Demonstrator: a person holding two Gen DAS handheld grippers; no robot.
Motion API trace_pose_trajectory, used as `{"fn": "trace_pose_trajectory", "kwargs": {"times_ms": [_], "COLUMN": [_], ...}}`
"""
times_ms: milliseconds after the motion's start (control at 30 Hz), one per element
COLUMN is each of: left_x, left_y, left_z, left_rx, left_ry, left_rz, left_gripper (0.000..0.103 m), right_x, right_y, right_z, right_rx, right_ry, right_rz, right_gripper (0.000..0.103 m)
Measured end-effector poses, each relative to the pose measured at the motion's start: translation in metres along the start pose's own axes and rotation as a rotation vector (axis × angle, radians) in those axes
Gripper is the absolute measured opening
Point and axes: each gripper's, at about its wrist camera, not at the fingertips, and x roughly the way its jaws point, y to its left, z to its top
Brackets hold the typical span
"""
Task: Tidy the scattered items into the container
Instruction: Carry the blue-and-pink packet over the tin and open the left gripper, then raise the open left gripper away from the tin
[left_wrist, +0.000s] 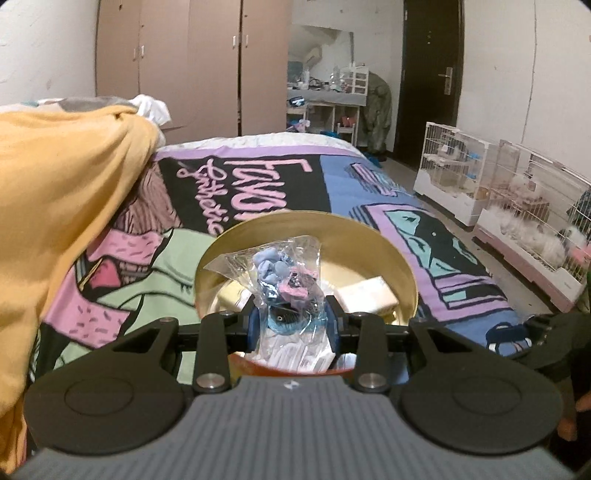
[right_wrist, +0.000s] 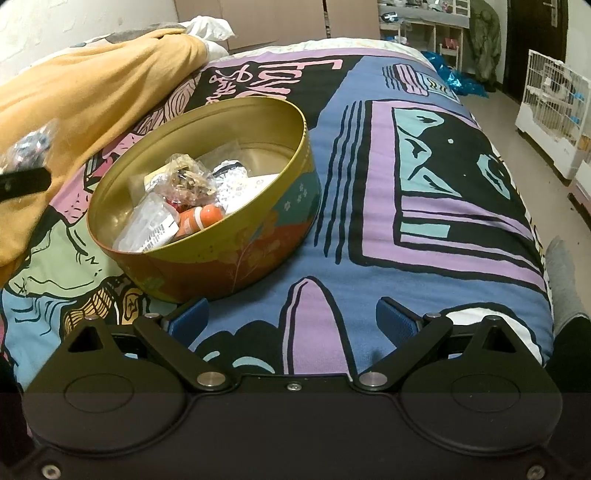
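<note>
My left gripper (left_wrist: 293, 325) is shut on a clear plastic bag (left_wrist: 275, 271) of small blue and pink pieces, held up in front of the round gold tin (left_wrist: 402, 266). The tin (right_wrist: 236, 258) sits on the patterned bedspread (right_wrist: 424, 229) and holds several packets, an orange tube (right_wrist: 201, 218) and a bag of tan pieces (right_wrist: 188, 177). My right gripper (right_wrist: 293, 319) hovers open over the bedspread, near the tin's right front side, with nothing between its fingers. The held bag (right_wrist: 31, 142) and a left finger show at the far left edge of the right wrist view.
A yellow blanket (left_wrist: 62, 192) is heaped on the bed's left side. Pet cages (left_wrist: 491, 184) line the floor to the right of the bed. Wardrobes (left_wrist: 192, 66), a cluttered desk and a dark door stand at the far wall. A grey sock (right_wrist: 565, 280) shows at the right.
</note>
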Motion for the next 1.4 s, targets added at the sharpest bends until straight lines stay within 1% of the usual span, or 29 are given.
{"fn": "trace_pose_trajectory", "kwargs": {"times_ms": [133,267,500,667,700,733,767,800,833,867,900,933,1033,1233,1333,1400], "left_x": [0.016,0.038,0.067,0.075,0.077,0.078,0.081,0.083,0.085,0.085,0.083,0.081,0.079,0.065,0.059,0.054], "left_y": [-0.006,-0.013,-0.023,-0.024,-0.024,-0.023,-0.023,-0.021,-0.019,-0.016,-0.012,-0.008,0.004,0.024,0.03,0.033], "left_z": [0.013,0.024,0.029,0.033,0.034,0.035,0.036,0.036,0.037,0.036,0.034,0.032,0.023,-0.007,-0.02,-0.029], "left_rx": [0.005,0.023,0.046,0.04,0.039,0.04,0.04,0.034,0.021,0.0,-0.019,-0.038,-0.07,-0.106,-0.121,-0.113], "left_ry": [0.009,0.023,0.049,0.045,0.044,0.043,0.042,0.052,0.057,0.048,0.04,0.04,0.081,0.122,0.126,0.129], "left_rz": [-0.008,0.003,0.024,0.04,0.04,0.047,0.061,0.087,0.111,0.133,0.143,0.134,0.103,0.098,0.097,0.097], "left_gripper": [0.038,0.038,0.038,0.039,0.04,0.046,0.066,0.082,0.089,0.101,0.103,0.103,0.103,0.103,0.103,0.103], "right_x": [-0.001,-0.001,-0.001,0.0,0.001,0.001,0.002,0.002,0.003,0.002,0.002,0.003,0.003,0.006,0.008,0.009], "right_y": [-0.002,-0.002,-0.002,-0.001,0.0,0.0,0.0,0.0,0.0,0.0,0.0,0.0,0.0,0.001,0.002,0.003], "right_z": [0.001,0.0,0.001,0.001,0.001,0.001,0.001,0.001,0.0,0.001,0.001,0.001,0.001,0.0,-0.001,-0.002], "right_rx": [0.005,0.007,0.01,0.004,0.003,0.003,0.002,0.002,0.002,0.002,0.002,0.004,0.005,-0.003,-0.012,-0.017], "right_ry": [-0.002,-0.002,-0.002,0.0,0.001,0.002,0.004,0.005,0.005,0.004,0.002,0.001,-0.002,0.011,0.016,0.02], "right_rz": [0.005,0.006,0.008,0.008,0.008,0.008,0.008,0.007,0.006,0.007,0.008,0.009,0.012,0.001,-0.005,-0.01], "right_gripper": [0.097,0.097,0.097,0.097,0.097,0.097,0.097,0.097,0.097,0.097,0.097,0.097,0.098,0.098,0.098,0.098]}}
